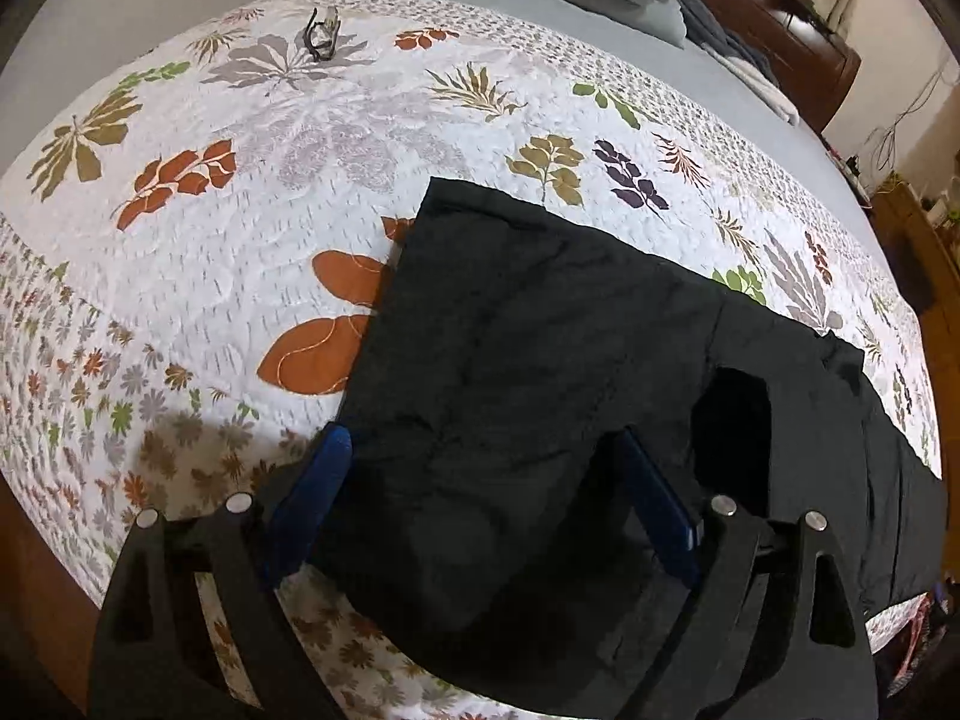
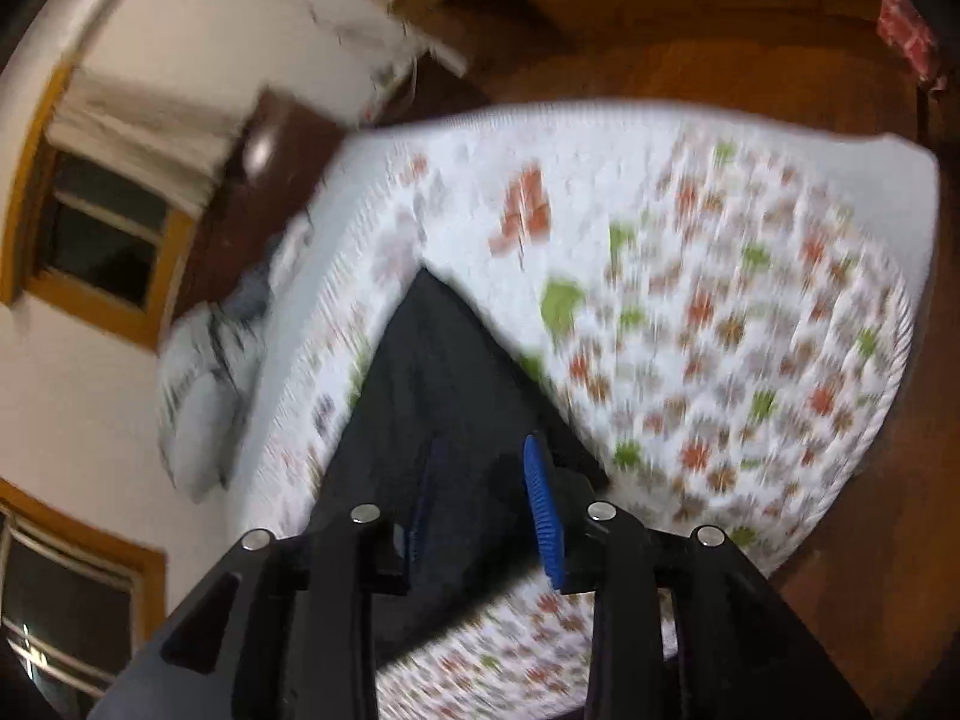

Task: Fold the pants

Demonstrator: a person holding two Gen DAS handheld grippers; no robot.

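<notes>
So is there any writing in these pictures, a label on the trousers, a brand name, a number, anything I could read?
None can be read in either view.
black pants: no tag, label or print shows on the dark fabric.
quilt: leaf and flower pattern only, no lettering.
glasses: too small to show any marking.
left gripper and right gripper: plain black arms and blue pads, no lettering visible.
The right wrist view is blurred throughout.
</notes>
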